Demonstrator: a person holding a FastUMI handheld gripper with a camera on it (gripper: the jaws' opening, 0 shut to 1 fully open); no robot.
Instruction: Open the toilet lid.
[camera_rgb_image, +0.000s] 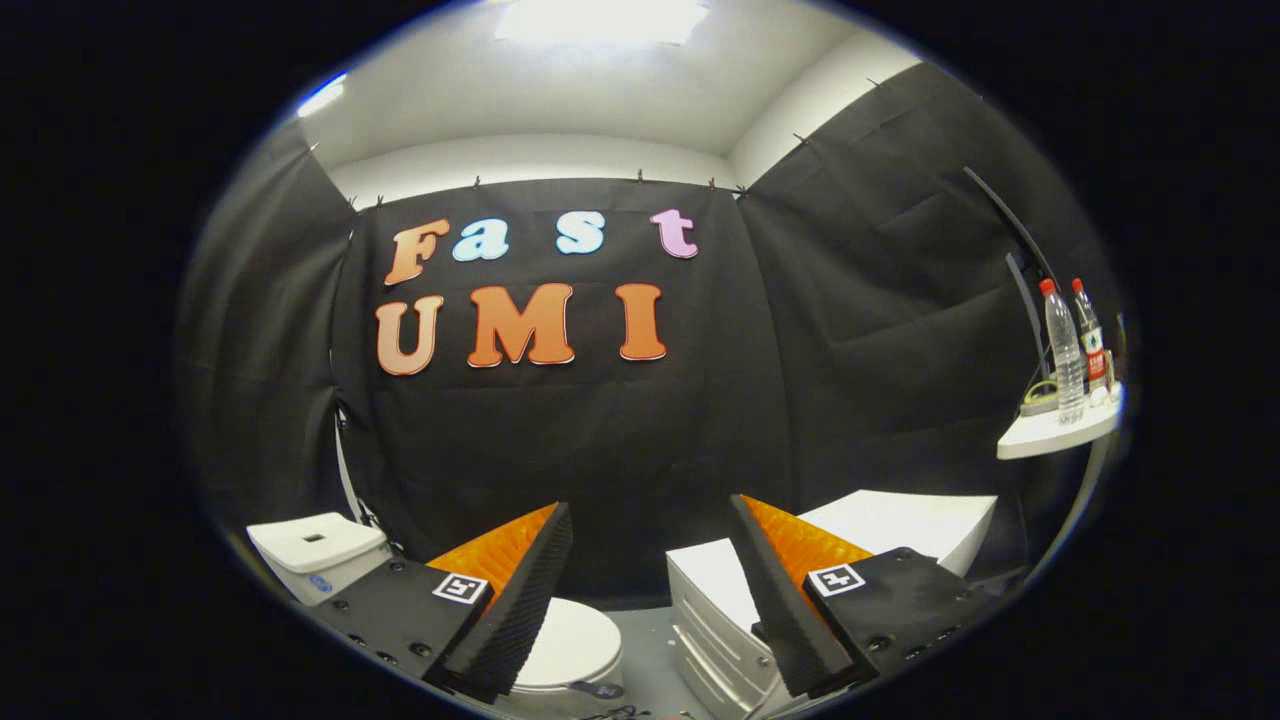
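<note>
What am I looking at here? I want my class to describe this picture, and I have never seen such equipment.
The camera rides on a hand-held gripper, a two-fingered grabbing tool that a person carries. It looks forward along the two fingers, the wedge shapes at the bottom. The jaws stand open and hold nothing.

Low down, partly behind one finger, is a small white toilet with its lid down. A white tank stands beside it, and a white cabinet on the other side, partly behind the other finger. Further off, a small white shelf carries two bottles. Black cloth forms the booth's wall.
</note>
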